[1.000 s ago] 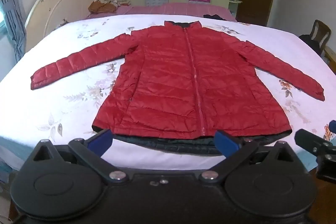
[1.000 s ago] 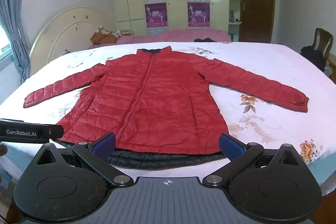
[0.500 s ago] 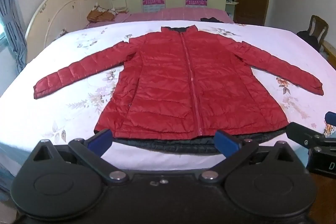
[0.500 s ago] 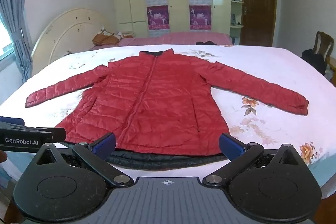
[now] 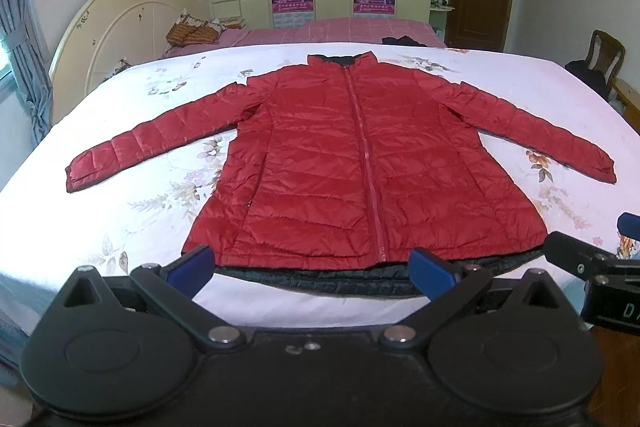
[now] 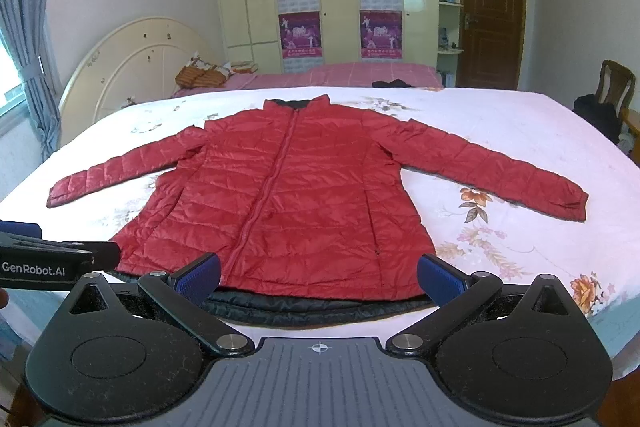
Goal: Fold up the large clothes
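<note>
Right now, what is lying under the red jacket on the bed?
A dark quilted layer sticks out below the red jacket hem, and the floral sheet spreads around it. How far the dark layer runs under the jacket is covered.

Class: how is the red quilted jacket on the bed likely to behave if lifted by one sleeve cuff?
The red quilted jacket would probably droop: it lies limp and flat. Its puffy quilting suggests lightness. Its shiny shell may slip between fingers.
</note>
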`<state>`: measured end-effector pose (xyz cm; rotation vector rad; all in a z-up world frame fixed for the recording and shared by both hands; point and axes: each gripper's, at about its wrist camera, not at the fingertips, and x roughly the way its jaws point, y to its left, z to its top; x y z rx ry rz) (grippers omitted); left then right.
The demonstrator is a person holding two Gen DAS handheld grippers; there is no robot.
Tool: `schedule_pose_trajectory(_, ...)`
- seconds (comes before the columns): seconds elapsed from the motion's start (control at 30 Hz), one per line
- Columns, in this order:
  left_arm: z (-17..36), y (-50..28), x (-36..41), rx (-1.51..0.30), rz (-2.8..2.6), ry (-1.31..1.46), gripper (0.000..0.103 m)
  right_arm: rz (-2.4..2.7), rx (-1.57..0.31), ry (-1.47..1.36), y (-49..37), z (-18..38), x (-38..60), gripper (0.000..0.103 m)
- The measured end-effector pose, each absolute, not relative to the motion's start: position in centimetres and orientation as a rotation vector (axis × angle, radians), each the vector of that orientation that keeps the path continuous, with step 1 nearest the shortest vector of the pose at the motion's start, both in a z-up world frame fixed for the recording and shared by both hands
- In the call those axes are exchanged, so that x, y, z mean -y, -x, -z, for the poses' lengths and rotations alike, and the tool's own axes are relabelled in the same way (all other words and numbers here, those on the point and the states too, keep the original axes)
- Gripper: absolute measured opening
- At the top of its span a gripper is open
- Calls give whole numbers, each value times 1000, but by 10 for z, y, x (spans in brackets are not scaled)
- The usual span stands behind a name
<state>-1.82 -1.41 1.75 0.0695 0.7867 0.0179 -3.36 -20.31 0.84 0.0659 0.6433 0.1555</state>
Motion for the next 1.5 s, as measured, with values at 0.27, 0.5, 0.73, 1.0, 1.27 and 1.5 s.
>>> schedule_pose_trajectory(0.27, -15, 20, 13, -787, -23, -61, 103, -152, -639, -68, 34, -8, 205, 103)
schedule_pose_trajectory(0.5, -15, 20, 13, -788, -19, -60, 103, -150, -637, -67, 35, -10, 204, 103)
schedule_pose_trajectory(0.73, -14, 20, 13, -789, -21, -59, 103, -150, -638, -67, 34, -9, 205, 103)
schedule_pose_trajectory(1.0, -15, 17, 11, -793, -23, -53, 103, -151, -638, -68, 33, -9, 205, 103)
schedule_pose_trajectory(1.27, -15, 15, 8, -795, -27, -52, 103, -152, -639, -69, 31, -9, 204, 103)
schedule_pose_trajectory(1.5, -15, 12, 6, -798, -32, -51, 103, -148, -638, -69, 30, -9, 204, 103)
